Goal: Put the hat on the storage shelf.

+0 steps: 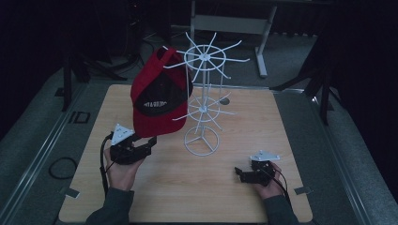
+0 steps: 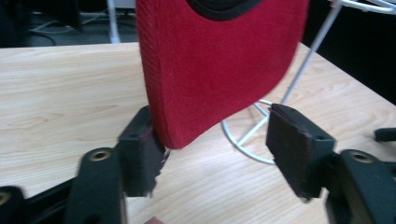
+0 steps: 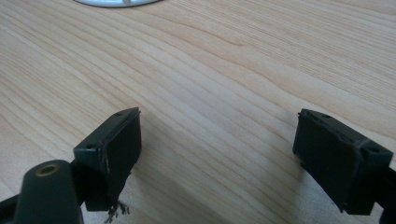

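A red cap [image 1: 157, 96] with a black front patch hangs brim down on a white wire rack [image 1: 202, 56] in the middle of the table. My left gripper [image 1: 148, 143] sits just below the brim and is open. In the left gripper view the brim [image 2: 219, 60] dips between the jaws of that gripper [image 2: 212, 140], close against the left one, while the right jaw stands well apart. My right gripper [image 1: 241, 174] rests low at the front right of the table. It is open [image 3: 217, 144] with only bare wood between its jaws.
The rack's round base ring [image 1: 201, 140] stands on the wooden table [image 1: 187, 197] to the right of my left gripper; its thin arms spread out at two levels. The ring's edge [image 3: 116, 2] lies ahead of the right gripper. Dark floor and a desk frame [image 1: 260, 28] lie beyond.
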### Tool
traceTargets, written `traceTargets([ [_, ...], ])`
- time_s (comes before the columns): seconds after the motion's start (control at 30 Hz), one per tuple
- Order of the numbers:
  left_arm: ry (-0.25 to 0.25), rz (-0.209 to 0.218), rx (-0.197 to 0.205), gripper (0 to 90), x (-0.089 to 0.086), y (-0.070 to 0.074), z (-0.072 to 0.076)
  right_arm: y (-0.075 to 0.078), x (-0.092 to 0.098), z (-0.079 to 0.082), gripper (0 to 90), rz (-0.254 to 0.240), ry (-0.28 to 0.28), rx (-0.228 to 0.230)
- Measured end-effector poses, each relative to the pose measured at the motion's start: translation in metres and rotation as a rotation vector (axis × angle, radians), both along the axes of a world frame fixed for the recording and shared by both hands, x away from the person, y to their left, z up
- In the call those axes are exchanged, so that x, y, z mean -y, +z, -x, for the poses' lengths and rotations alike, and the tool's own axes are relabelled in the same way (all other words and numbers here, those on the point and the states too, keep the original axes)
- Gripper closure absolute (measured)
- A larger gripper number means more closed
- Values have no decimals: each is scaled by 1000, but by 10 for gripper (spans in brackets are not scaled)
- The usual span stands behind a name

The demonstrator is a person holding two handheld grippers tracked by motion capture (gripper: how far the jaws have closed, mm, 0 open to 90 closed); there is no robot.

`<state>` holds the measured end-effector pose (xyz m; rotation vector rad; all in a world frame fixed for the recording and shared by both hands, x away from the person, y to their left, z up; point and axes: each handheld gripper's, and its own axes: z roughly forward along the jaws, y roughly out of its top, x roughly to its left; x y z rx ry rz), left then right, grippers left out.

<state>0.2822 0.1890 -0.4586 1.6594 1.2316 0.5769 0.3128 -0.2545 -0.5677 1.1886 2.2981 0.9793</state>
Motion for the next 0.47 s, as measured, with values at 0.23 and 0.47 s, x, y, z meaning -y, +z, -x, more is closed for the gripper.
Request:
traceTargets([
  [0.23, 33, 25, 2, 308, -16, 4, -1, 0, 0, 0, 151, 0, 0, 0],
  [0.47, 22, 21, 4, 281, -24, 6, -2, 0, 0, 0, 152, 0, 0, 0],
])
